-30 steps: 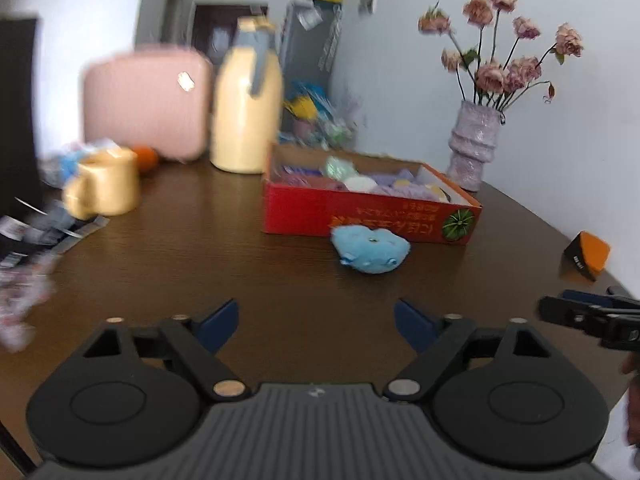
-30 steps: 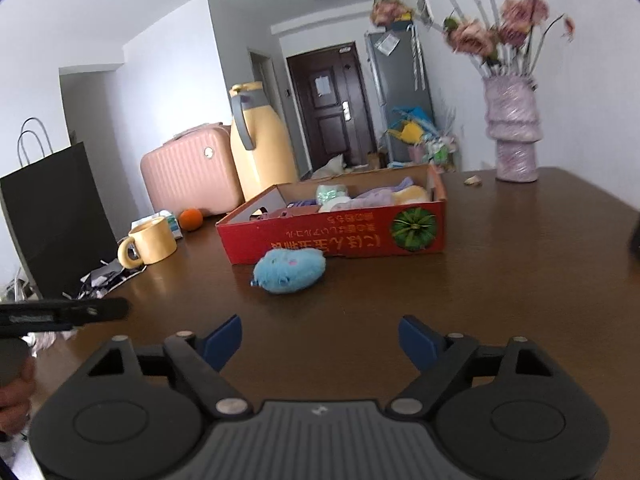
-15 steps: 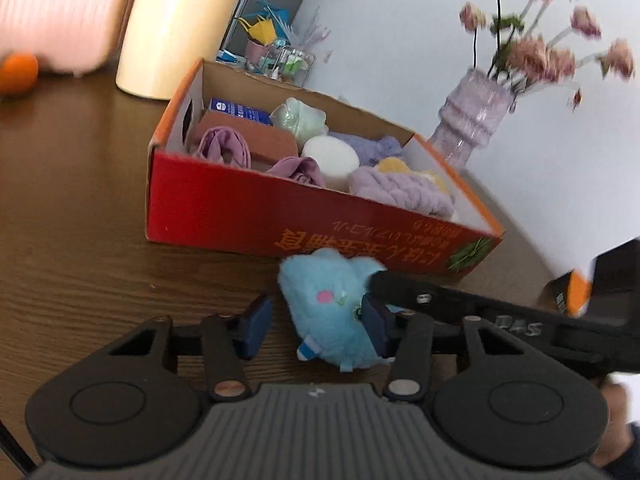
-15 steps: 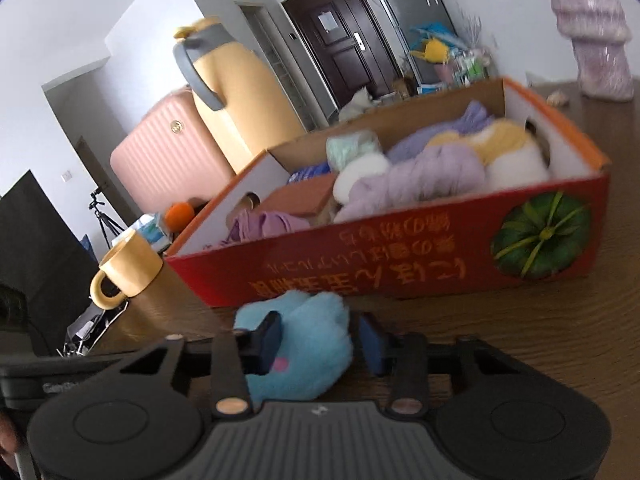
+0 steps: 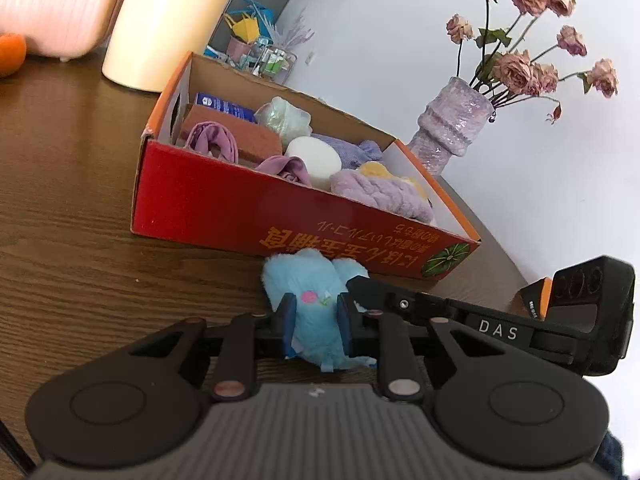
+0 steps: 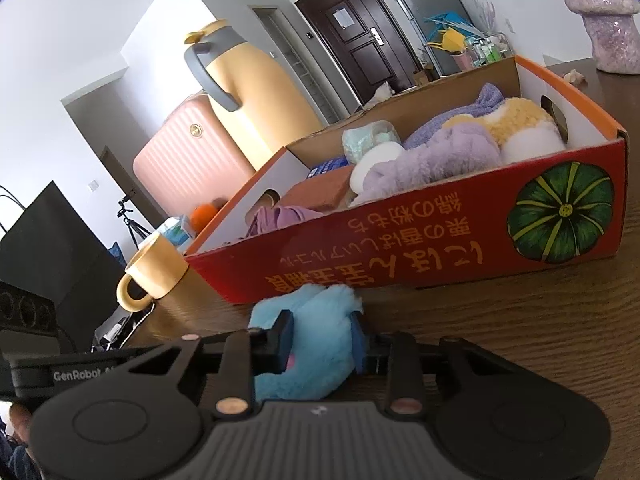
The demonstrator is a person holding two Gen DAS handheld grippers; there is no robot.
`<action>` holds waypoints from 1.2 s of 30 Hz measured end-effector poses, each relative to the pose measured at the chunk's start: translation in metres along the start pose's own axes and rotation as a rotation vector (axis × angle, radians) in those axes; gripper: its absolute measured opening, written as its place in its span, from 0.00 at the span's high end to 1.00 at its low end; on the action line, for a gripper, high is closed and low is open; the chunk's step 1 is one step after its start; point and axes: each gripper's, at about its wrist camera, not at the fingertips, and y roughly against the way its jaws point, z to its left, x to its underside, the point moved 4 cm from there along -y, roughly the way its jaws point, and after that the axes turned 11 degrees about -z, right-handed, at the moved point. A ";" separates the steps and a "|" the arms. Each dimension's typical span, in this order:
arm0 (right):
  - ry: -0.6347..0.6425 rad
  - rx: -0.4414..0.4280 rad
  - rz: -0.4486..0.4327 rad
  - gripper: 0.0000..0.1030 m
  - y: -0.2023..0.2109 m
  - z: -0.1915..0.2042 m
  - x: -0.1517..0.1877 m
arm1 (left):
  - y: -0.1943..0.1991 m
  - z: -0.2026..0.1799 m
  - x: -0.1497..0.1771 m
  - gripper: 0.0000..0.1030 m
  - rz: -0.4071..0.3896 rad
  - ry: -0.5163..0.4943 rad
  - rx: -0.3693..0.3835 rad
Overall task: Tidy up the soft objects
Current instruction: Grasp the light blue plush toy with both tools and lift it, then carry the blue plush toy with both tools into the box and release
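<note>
A light blue plush toy (image 5: 312,304) (image 6: 316,332) lies on the dark wood table just in front of a red cardboard box (image 5: 256,216) (image 6: 420,256). Both grippers pinch it. My left gripper (image 5: 316,316) has its blue pads pressed into the toy's sides, jaws still closing. My right gripper (image 6: 320,338) squeezes the same toy from the other side, jaws also closing. In the left wrist view, the right gripper's black body (image 5: 480,320) reaches in from the right. The box holds several soft things: purple cloths, a white ball, a yellow plush.
Behind the box stand a yellow thermos jug (image 6: 248,92), a pink suitcase (image 6: 188,160) and an orange (image 5: 10,54). A yellow mug (image 6: 152,272) sits left of the box, with a black bag (image 6: 48,248) beyond it. A purple vase of dried roses (image 5: 452,132) stands at the right.
Both grippers came forward and down to the blue plush toy and closed on it, squeezing it narrower. The box now fills much of each view.
</note>
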 end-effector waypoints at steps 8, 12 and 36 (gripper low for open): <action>0.020 -0.038 -0.059 0.75 0.069 0.038 0.017 | 0.039 -0.010 0.003 0.85 -0.041 0.066 0.025; 0.064 -0.026 -0.114 0.75 0.134 0.067 0.045 | 0.096 -0.035 0.033 0.85 -0.087 0.074 0.059; 0.249 0.006 -0.322 0.75 0.151 0.093 -0.033 | 0.134 -0.115 -0.001 0.85 -0.268 -0.173 0.125</action>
